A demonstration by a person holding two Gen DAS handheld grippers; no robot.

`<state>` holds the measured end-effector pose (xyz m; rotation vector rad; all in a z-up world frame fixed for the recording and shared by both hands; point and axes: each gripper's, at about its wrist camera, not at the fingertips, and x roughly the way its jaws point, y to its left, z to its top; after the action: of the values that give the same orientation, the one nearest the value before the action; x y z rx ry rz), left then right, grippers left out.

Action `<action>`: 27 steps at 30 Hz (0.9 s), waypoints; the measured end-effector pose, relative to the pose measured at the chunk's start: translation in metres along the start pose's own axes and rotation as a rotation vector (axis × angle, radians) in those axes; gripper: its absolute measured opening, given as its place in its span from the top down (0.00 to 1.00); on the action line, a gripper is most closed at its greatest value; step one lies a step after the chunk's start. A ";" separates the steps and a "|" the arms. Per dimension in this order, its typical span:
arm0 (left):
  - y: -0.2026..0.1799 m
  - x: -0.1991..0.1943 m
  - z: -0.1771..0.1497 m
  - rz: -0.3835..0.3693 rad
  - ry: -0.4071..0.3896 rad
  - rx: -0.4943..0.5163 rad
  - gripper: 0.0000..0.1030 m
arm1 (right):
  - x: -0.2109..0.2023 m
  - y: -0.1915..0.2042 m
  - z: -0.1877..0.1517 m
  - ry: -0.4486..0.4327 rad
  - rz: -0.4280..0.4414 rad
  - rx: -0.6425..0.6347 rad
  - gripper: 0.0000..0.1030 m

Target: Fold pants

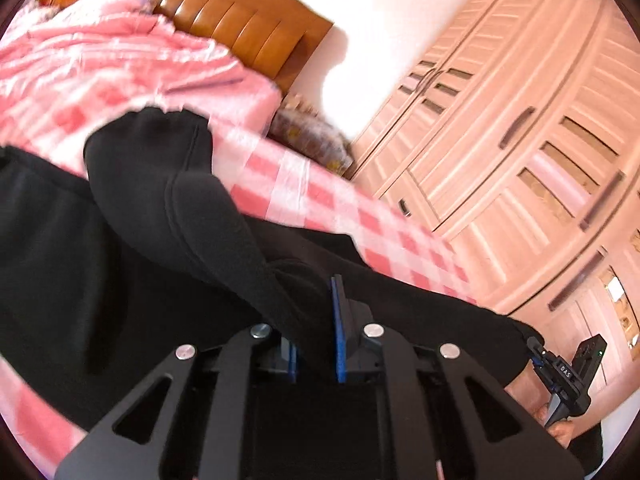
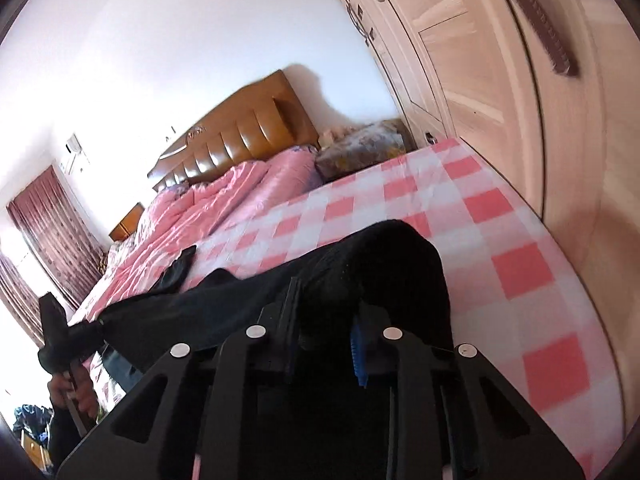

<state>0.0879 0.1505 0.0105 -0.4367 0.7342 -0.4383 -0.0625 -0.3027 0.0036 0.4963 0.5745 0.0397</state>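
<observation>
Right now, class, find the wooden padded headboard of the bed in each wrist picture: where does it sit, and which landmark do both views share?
Left wrist view: the brown padded wooden headboard runs along the top, left of centre, behind the pink quilt.
Right wrist view: the headboard is mid-frame, left of centre, tilted up to the right.
Shared landmark: the pink-and-white checked sheet under the black pants.

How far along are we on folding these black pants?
Early. Done: both grips. The left hand-held gripper and right hand-held gripper are each shut on the black fabric pants, lifting an edge off the pink-and-white checked bedsheet. Left: carrying it over, laying it flat; no finished fold shows.
</observation>
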 end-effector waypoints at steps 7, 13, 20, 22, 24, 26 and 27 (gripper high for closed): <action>0.030 0.019 -0.066 0.100 0.172 -0.015 0.88 | 0.013 -0.046 -0.071 0.152 -0.034 0.138 0.77; 0.035 0.022 -0.074 0.119 0.167 -0.019 0.88 | -0.011 -0.028 -0.061 0.103 -0.017 0.090 0.77; 0.049 0.027 -0.091 0.138 0.219 -0.030 0.88 | -0.001 -0.050 -0.078 0.141 -0.044 0.166 0.78; 0.050 0.021 -0.089 0.122 0.202 -0.048 0.88 | -0.009 -0.037 -0.070 0.122 -0.063 0.111 0.78; 0.045 0.013 -0.082 0.117 0.177 -0.025 0.88 | -0.014 -0.027 -0.066 0.114 -0.069 0.075 0.78; 0.041 0.013 -0.080 0.130 0.179 0.008 0.88 | -0.012 -0.027 -0.069 0.124 -0.082 0.070 0.78; 0.042 0.016 -0.081 0.138 0.188 0.015 0.88 | -0.007 -0.034 -0.074 0.142 -0.095 0.087 0.78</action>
<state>0.0496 0.1586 -0.0736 -0.3304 0.9367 -0.3576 -0.1110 -0.3013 -0.0616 0.5528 0.7406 -0.0406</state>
